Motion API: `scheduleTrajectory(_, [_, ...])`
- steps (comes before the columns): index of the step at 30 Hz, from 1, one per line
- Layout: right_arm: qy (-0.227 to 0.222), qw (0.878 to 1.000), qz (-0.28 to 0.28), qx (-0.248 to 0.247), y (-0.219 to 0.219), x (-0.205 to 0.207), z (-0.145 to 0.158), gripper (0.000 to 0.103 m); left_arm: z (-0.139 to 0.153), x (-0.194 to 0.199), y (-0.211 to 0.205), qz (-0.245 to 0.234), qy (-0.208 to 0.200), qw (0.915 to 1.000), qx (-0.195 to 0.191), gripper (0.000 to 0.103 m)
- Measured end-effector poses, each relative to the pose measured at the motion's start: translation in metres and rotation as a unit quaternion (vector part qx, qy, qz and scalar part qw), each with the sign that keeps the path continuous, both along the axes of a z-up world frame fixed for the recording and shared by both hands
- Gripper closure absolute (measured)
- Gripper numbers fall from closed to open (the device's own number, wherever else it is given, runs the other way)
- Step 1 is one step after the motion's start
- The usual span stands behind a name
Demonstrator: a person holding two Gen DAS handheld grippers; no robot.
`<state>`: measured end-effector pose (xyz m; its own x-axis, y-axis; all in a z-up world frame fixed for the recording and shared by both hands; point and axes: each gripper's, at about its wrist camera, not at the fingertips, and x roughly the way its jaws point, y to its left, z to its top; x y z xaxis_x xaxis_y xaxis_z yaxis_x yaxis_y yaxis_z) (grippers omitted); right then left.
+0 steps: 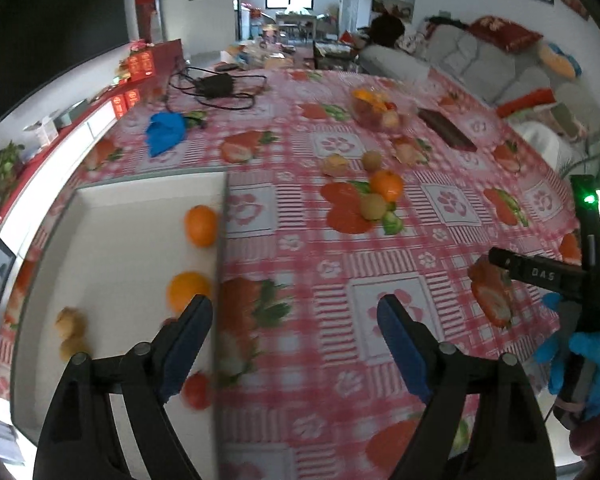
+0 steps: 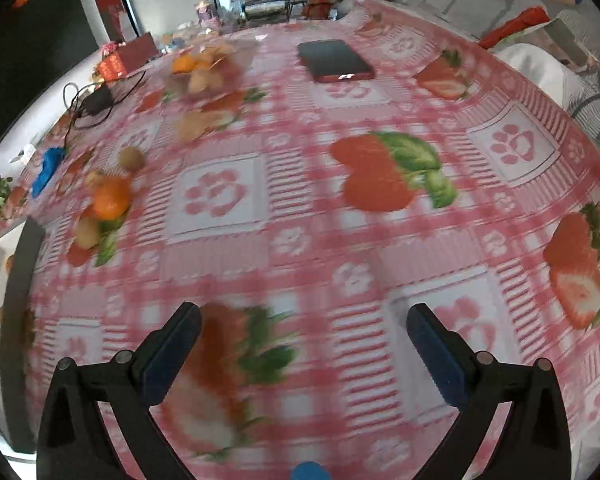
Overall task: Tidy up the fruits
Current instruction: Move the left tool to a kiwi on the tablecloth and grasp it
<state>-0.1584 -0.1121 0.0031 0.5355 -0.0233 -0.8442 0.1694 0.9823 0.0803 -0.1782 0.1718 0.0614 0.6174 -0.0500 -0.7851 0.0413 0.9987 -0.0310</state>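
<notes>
A white box sits at the table's left and holds two oranges, a red fruit and small brown fruits. Loose on the cloth lie an orange and brownish kiwis. A clear bowl of fruit stands farther back. My left gripper is open and empty over the box's right wall. My right gripper is open and empty above the cloth; it also shows at the right of the left wrist view.
A red-and-white checked cloth covers the table. A dark phone lies at the back. A blue cloth and a black charger with cables lie back left. A sofa stands behind.
</notes>
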Motion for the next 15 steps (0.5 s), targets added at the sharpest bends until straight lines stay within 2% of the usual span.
scheduleTrajectory(3, [-0.01, 0.999, 0.008, -0.043, -0.007, 0.004, -0.006, 0.0, 0.0, 0.017, -0.014, 0.0, 0.005, 1.0, 0.004, 0.016])
scheduleTrajectory(5, [-0.027, 0.999, 0.015, -0.043, -0.007, 0.002, -0.006, 0.0, 0.002, 0.025, -0.019, -0.002, 0.003, 1.0, 0.004, 0.016])
scheduleTrajectory(11, [-0.031, 0.998, 0.017, -0.045, -0.009, -0.003, -0.008, 0.0, -0.016, 0.074, -0.05, -0.017, 0.015, 0.9995, 0.023, 0.016])
scheduleTrajectory(15, [-0.032, 0.998, 0.017, -0.044, -0.01, -0.002, -0.009, 0.0, -0.027, 0.093, -0.066, -0.026, 0.015, 0.9989, 0.037, 0.017])
